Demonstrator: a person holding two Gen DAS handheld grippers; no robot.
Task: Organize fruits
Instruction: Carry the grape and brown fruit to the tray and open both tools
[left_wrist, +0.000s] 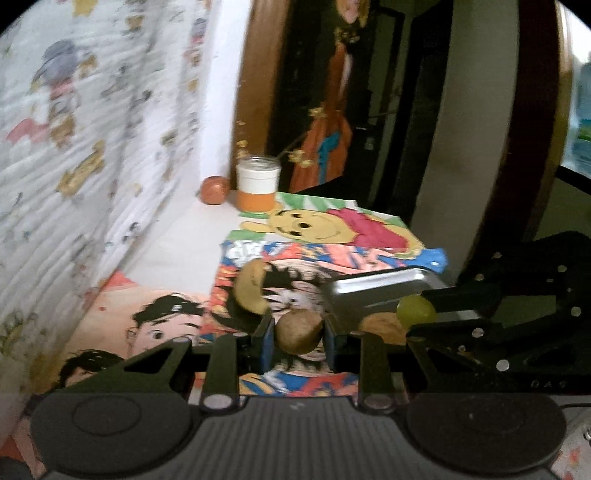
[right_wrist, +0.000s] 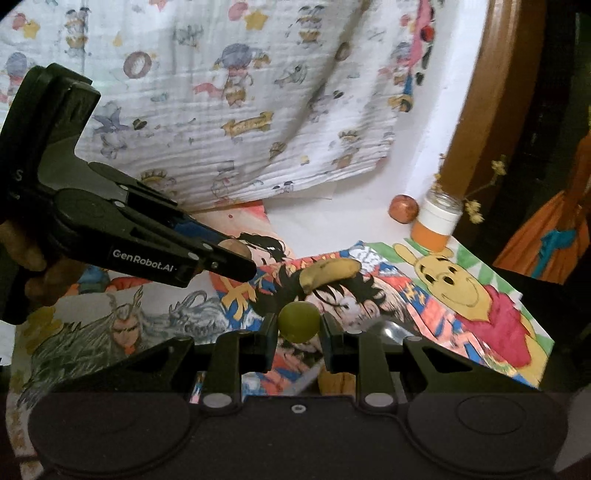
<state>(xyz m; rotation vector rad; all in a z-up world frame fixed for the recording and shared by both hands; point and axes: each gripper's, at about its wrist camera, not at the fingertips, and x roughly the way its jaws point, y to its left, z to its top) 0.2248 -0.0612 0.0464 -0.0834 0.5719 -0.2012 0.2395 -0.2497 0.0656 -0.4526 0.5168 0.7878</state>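
Sitting between left gripper (left_wrist: 299, 341) fingers, brown fruit (left_wrist: 298, 330), green fruit (right_wrist: 299, 321) between right gripper (right_wrist: 299, 341) fingers

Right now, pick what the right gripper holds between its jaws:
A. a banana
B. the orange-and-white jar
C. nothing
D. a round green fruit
D. In the right wrist view the right gripper has its jaws closed on a round green fruit, while the banana lies on the drawings and the orange-and-white jar stands by the wall.
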